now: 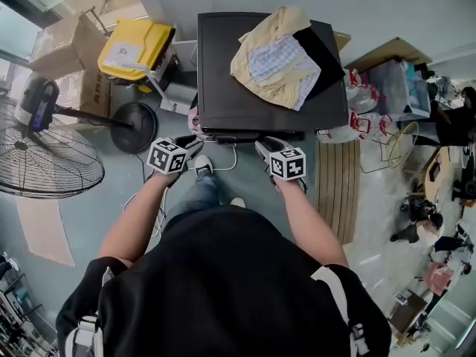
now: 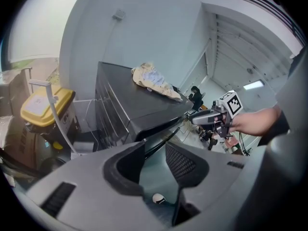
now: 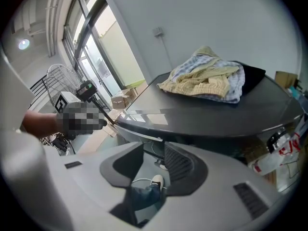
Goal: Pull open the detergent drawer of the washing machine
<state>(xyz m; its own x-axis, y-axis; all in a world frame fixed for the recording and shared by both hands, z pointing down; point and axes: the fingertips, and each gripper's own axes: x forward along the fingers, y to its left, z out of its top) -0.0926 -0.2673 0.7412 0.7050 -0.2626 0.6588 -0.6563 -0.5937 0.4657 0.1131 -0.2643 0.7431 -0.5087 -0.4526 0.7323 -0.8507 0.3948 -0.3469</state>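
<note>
Both forearms (image 1: 137,225) are stretched forward and angled slightly inward. The left gripper (image 1: 193,143) and right gripper (image 1: 262,147) are held just before the front edge of the washing machine (image 1: 223,88), jaws spread wide with nothing between them. The detergent drawer cannot be made out on its front. Clothes (image 1: 279,50) are heaped on top.

The washing machine (image 1: 223,88) is a dark box with a glossy top, standing upright against the pale wall. Whether its detergent drawer is out or in cannot be told.
</note>
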